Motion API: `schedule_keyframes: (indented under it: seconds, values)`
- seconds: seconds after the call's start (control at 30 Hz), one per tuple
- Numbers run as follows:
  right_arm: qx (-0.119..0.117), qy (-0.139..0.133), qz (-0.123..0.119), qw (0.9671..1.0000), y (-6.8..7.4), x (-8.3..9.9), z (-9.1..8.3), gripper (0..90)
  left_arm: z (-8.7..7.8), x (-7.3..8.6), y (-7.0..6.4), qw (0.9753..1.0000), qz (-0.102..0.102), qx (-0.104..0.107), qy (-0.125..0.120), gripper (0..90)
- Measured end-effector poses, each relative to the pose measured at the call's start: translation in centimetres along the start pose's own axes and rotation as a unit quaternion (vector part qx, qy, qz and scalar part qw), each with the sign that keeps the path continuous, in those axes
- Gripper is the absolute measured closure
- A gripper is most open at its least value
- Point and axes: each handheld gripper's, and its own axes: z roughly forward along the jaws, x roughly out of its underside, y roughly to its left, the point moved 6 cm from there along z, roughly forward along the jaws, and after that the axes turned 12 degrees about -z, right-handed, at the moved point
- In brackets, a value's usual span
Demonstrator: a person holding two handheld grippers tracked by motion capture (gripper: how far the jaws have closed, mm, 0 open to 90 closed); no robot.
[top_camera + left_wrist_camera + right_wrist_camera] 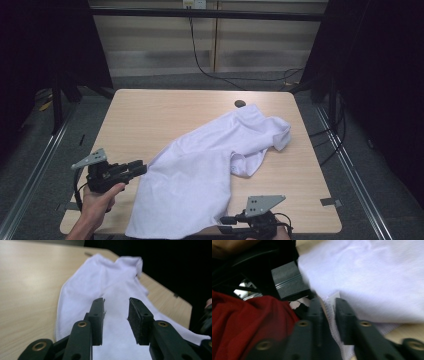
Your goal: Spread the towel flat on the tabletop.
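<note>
- A white garment (200, 170) lies spread and rumpled on the wooden surface (150, 115), running from the near edge by the claws to the far right part of the surface.
- The left claw (137, 167), held in the person's left hand (97, 200), sits just beside the garment's left edge, with its tips pointing at the cloth.
- In the left gripper view the left claw (116, 315) stands partly open, a clear gap between its two pads, with nothing between them; the white garment (105, 285) stretches out ahead of and beneath it.
- The right claw (227, 222) is at the near edge of the surface, at the garment's lower right corner, with a grey plate (264, 203) on top of it.
- In the right gripper view the right claw (328, 311) is nearly closed, and a hemmed edge of the white garment (372, 277) runs down into the narrow gap between its pads, so it appears to pinch that hem.
- To the left of the right claw in that view hangs red cloth (244, 325); what it belongs to cannot be told.
</note>
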Motion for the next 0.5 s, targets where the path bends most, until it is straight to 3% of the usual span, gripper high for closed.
schedule_keyframes:
  seconds: [0.07, 0.13, 0.17, 0.2, 0.23, 0.27, 0.3, 0.37, 0.4, 0.47, 0.5]
  values:
    - [0.004, -0.003, 0.001, 1.0, -0.4, 0.0, -0.3, 69.3, 1.4, 0.5, 1.5, 0.9992, 0.012, -0.033, 0.019, 65.9]
    - [0.025, -0.018, 0.022, 0.9993, -2.5, 0.0, -1.0, 67.8, 2.6, 1.0, 2.6, 0.999, -0.01, -0.027, 0.034, 67.3]
    - [0.025, -0.018, 0.022, 0.9993, -2.5, 0.0, -1.0, 67.8, 3.2, 1.3, 2.9, 0.9987, -0.003, -0.028, 0.043, 67.3]
    - [0.042, -0.014, 0.029, 0.9986, -3.5, 0.2, -1.1, 67.8, 3.8, 1.6, 3.2, 0.9978, 0.002, -0.033, 0.057, 67.8]
    - [0.069, -0.015, 0.046, 0.9965, -5.9, 0.7, -1.3, 68.2, 4.7, 2.1, 3.5, 0.997, 0.004, -0.032, 0.071, 69.1]
    - [0.069, -0.015, 0.046, 0.9965, -5.9, 0.7, -1.3, 68.2, 4.7, 2.1, 3.5, 0.997, 0.004, -0.032, 0.071, 69.9]
    - [0.107, -0.015, 0.063, 0.9922, -8.7, 1.1, -1.4, 68.8, 5.2, 2.7, 3.6, 0.9954, 0.01, -0.029, 0.091, 69.9]
    - [0.141, -0.005, 0.068, 0.9877, -11.1, 1.5, -1.5, 71.1, 5.4, 3.2, 3.6, 0.9939, 0.018, -0.037, 0.102, 71.7]
    - [0.141, -0.005, 0.068, 0.9877, -11.1, 1.5, -1.5, 71.1, 5.5, 3.6, 3.7, 0.9923, 0.026, -0.047, 0.112, 71.7]
    - [0.155, 0.015, 0.077, 0.9847, -13.3, 2.0, -0.6, 72.5, 5.7, 4.7, 4.1, 0.9869, 0.033, -0.069, 0.142, 74.3]
    - [0.155, 0.015, 0.077, 0.9847, -13.3, 2.0, -0.6, 72.5, 5.6, 4.9, 4.1, 0.9874, 0.043, -0.072, 0.134, 74.3]
